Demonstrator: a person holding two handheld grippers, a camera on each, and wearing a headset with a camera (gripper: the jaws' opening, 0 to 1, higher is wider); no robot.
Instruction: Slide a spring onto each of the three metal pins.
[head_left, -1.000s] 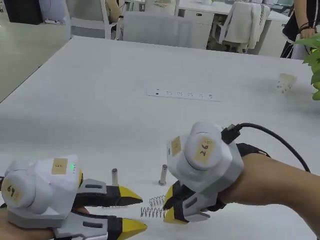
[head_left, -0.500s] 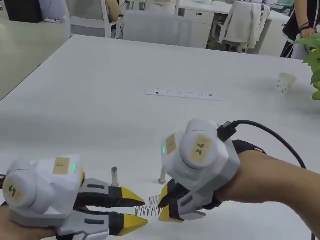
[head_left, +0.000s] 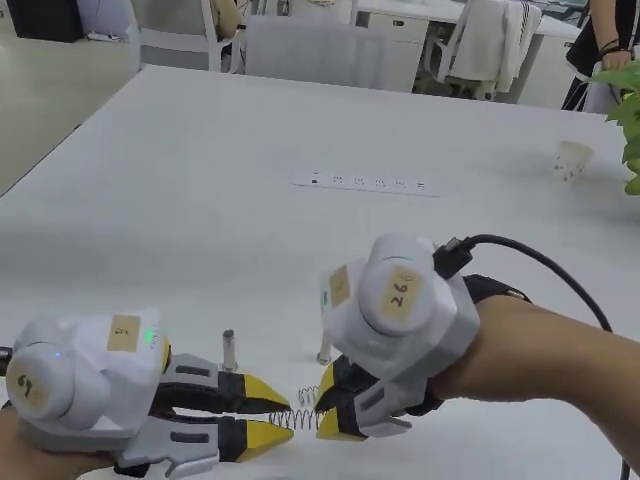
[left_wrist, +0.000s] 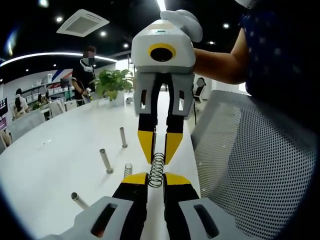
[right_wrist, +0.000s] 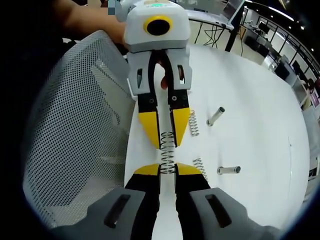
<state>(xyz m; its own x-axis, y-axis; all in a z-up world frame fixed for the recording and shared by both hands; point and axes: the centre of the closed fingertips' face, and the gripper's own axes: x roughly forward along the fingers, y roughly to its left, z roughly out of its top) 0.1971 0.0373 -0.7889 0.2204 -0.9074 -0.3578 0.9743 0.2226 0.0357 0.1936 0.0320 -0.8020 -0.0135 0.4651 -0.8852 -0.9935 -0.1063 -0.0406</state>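
Observation:
A thin wire spring (head_left: 299, 417) (left_wrist: 157, 167) (right_wrist: 167, 152) stretches between my two grippers just above the white table (head_left: 200, 200). My left gripper (head_left: 280, 420) (left_wrist: 156, 179) (right_wrist: 165, 131) is shut on one end. My right gripper (head_left: 322, 412) (right_wrist: 168, 170) (left_wrist: 159, 147) is shut on the other end, tip to tip with the left. One metal pin (head_left: 229, 350) stands behind the left jaws; a second pin (head_left: 323, 356) is half hidden by the right gripper. Three pins (left_wrist: 105, 161) stand in a row in the left gripper view. Loose springs (right_wrist: 192, 123) lie near them.
A white power strip (head_left: 365, 186) lies mid-table, with a small white cup (head_left: 572, 162) and a green plant (head_left: 625, 120) at the far right. A grey mesh chair back (right_wrist: 75, 125) sits close to the near table edge. Chairs and desks stand beyond the table.
My left gripper's jaws have come together onto the spring's free end. My right gripper has shifted a little left and toward me with the spring.

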